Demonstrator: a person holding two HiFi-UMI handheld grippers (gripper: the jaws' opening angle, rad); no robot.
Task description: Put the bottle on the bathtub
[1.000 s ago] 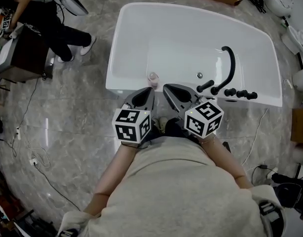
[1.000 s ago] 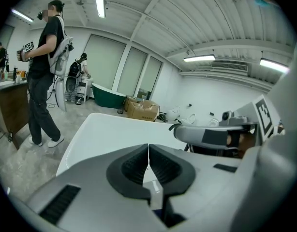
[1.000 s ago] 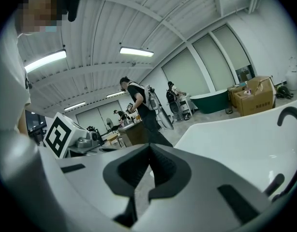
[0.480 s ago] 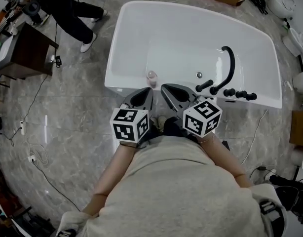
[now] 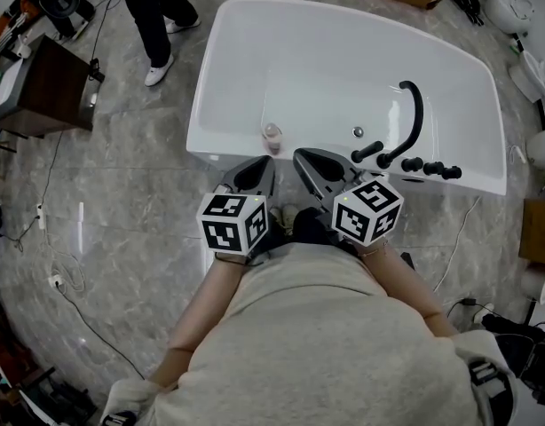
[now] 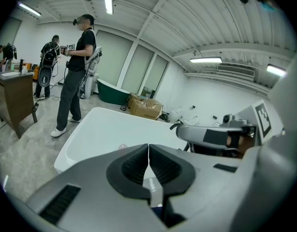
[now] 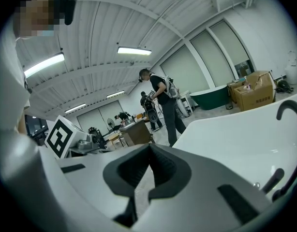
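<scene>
Close against the torso (image 5: pixel 326 344), the left gripper (image 5: pixel 266 161) and right gripper (image 5: pixel 299 156) sit side by side, each with its jaws pressed together on nothing (both aimed at the tub). Just beyond the left one, the bottle (image 5: pixel 272 134) stands upright on the near rim of the bathtub (image 5: pixel 221 78), touching neither gripper. Farther right is a black faucet (image 5: pixel 413 114); past the tub, a person (image 5: pixel 155 7) stands.

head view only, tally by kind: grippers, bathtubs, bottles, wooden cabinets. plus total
Grippers: 2, the left gripper and the right gripper, both shut and empty
Bathtubs: 1, the white bathtub
Bottles: 1, the small bottle on the bathtub's near rim
Wooden cabinets: 1, the dark cabinet at left
Total: 5
</scene>
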